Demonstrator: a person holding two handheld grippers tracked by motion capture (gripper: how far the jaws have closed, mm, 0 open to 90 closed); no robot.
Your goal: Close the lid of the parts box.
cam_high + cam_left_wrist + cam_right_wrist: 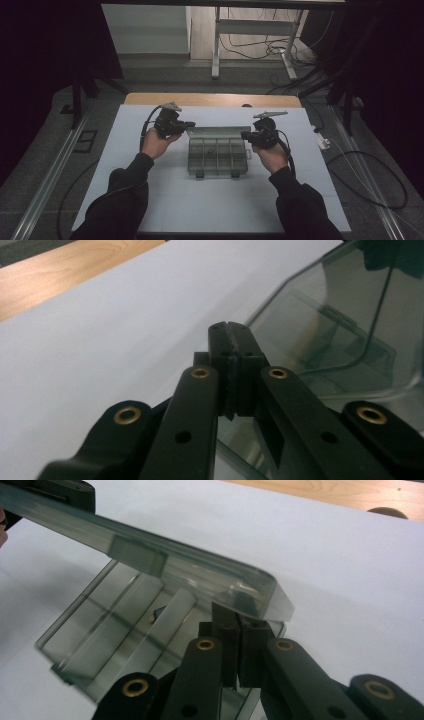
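A clear plastic compartment box (pixel 218 156) sits in the middle of the white mat, its lid (pixel 216 132) raised at a tilt along the far side. My left gripper (pixel 190 125) is at the lid's left end, and in the left gripper view its jaws (pixel 230 332) are pressed together beside the lid's edge (pixel 325 330) with nothing between them. My right gripper (pixel 244 135) is at the lid's right end. Its shut tips (pixel 239 611) lie under the lid's clear corner (pixel 260 587). A small dark piece (pixel 157 612) lies in one compartment of the box base (pixel 100 630).
The white mat (pixel 165 200) covers a wooden table (pixel 210 99) whose far strip has a round hole (pixel 382 512). Cables trail from both grippers and lie on the floor at the right (pixel 370 175). A white table frame (pixel 216 45) stands beyond.
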